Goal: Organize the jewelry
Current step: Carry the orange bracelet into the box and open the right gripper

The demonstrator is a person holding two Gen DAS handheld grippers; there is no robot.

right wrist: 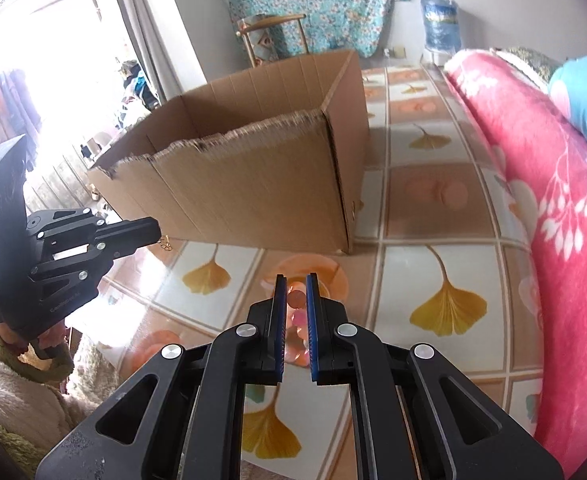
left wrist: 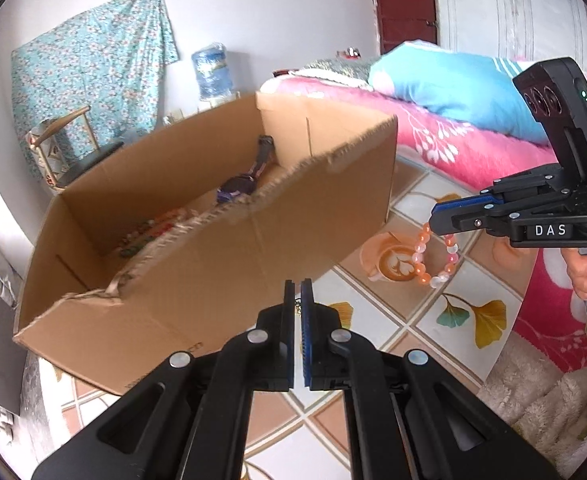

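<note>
An open cardboard box [left wrist: 221, 264] stands on the floor, with a purple watch [left wrist: 239, 190] and some beaded pieces [left wrist: 149, 236] inside. My left gripper [left wrist: 299, 286] hovers just before the box's torn near rim, shut on a thin gold chain [right wrist: 165, 242] that dangles under its tip. My right gripper [right wrist: 296, 280] is to the right of the box [right wrist: 253, 184], shut on an orange, pink and white bead bracelet [left wrist: 437, 258]. The bracelet hangs in a loop above the floor. From the right wrist view, the left gripper [right wrist: 155, 232] is at the box's left corner.
The floor [right wrist: 445, 308] has tiles printed with yellow leaves. A bed with a pink blanket [right wrist: 553, 208] and a blue pillow [left wrist: 453, 88] runs along the right. A fluffy rug [left wrist: 541, 400] lies near me. A chair [left wrist: 61, 136] and a water jug [left wrist: 211, 70] stand by the far wall.
</note>
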